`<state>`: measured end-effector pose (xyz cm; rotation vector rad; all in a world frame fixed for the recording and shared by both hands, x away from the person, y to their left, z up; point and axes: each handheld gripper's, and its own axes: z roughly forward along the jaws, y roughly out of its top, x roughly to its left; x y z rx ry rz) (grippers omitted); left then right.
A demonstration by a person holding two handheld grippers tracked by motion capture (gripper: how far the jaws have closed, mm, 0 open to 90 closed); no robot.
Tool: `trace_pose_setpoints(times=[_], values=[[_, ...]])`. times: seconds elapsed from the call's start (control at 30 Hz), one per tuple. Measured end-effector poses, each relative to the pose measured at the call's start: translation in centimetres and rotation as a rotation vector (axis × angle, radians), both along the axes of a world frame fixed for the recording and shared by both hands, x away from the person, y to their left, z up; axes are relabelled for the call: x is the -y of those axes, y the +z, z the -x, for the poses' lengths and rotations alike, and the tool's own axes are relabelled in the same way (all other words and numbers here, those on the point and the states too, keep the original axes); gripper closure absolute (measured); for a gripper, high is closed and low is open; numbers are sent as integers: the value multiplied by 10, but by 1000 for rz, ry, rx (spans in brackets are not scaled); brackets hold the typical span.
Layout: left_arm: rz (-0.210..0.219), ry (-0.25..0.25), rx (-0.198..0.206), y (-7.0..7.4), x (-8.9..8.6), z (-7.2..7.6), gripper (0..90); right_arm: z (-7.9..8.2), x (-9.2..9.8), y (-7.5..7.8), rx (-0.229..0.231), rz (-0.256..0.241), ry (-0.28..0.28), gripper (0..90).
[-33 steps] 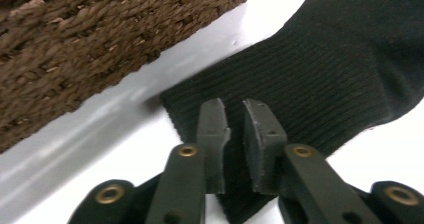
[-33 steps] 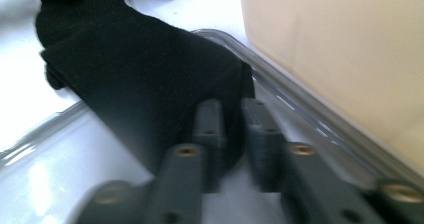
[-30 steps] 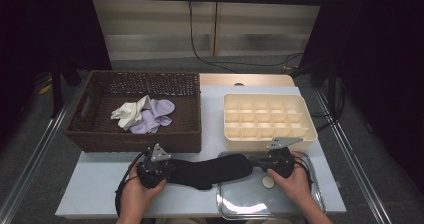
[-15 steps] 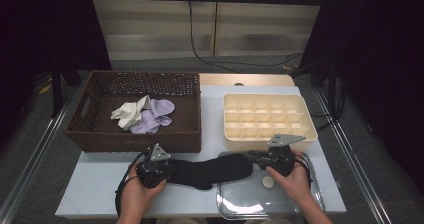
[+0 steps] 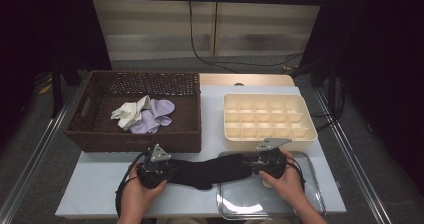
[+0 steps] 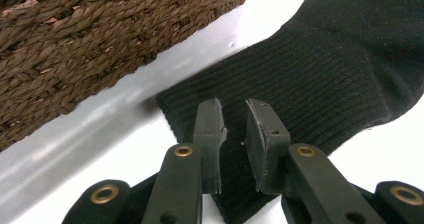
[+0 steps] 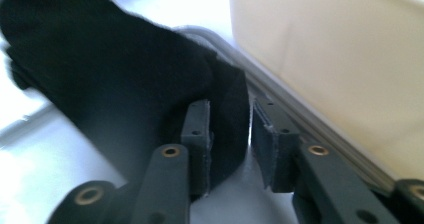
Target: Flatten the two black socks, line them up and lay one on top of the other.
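Brown woven wicker basket (image 5: pixel 95 134) holds white cloth (image 5: pixel 131 112) and lilac cloth (image 5: pixel 156 115). Cream plastic divided box (image 5: pixel 270 116) has bare cells. Black ribbed sock (image 5: pixel 210 170) lies on white desk (image 5: pixel 100 184), one end over clear tray (image 5: pixel 300 204). Scene matches half second ago. Sock long axis runs left-right. Left tongs (image 6: pixel 234 129) narrowly parted over cuff; right tongs (image 7: pixel 231 129) part open, fabric fold between jaws.

You're working in a lab-style recording booth: black curtains (image 5: pixel 380 74) hang at three and nine o'clock, a cable (image 5: pixel 220 59) trails down the bare panel wall at twelve, and metal rails (image 5: pixel 35 154) frame your white table (image 5: pixel 100 184) on grey carpet.
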<state>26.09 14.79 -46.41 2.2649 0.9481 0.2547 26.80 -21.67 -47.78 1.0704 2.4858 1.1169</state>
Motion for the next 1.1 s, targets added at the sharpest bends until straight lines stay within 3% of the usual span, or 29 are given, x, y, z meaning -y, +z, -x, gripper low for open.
trace_pose_setpoints(times=[0.03,0.13,0.17,0.3,0.47,0.57,0.67,0.93,0.97,1.1], values=[[3,0,0,0,0,0,762,0,-2,-1,10,-10,2,673],[7,1,-6,0,-1,-1,765,2,-3,-1,33,22,9,723],[6,-2,-5,0,-1,-1,766,2,-1,0,37,32,2,761],[7,0,-5,0,-1,-1,771,5,13,4,37,40,-42,768],[2,-1,-7,0,-1,-1,772,5,30,10,54,22,-90,763],[4,0,-7,0,-1,-1,772,4,34,16,66,-18,-103,752],[6,2,-8,0,-1,-1,770,4,29,21,59,-58,-93,720],[10,2,-7,0,-1,-1,766,-2,-4,20,27,-103,-36,568],[11,3,-6,0,-1,-1,766,-2,-7,19,23,-102,-30,545],[7,1,-3,0,0,0,766,-3,-12,10,23,-19,-24,516]])
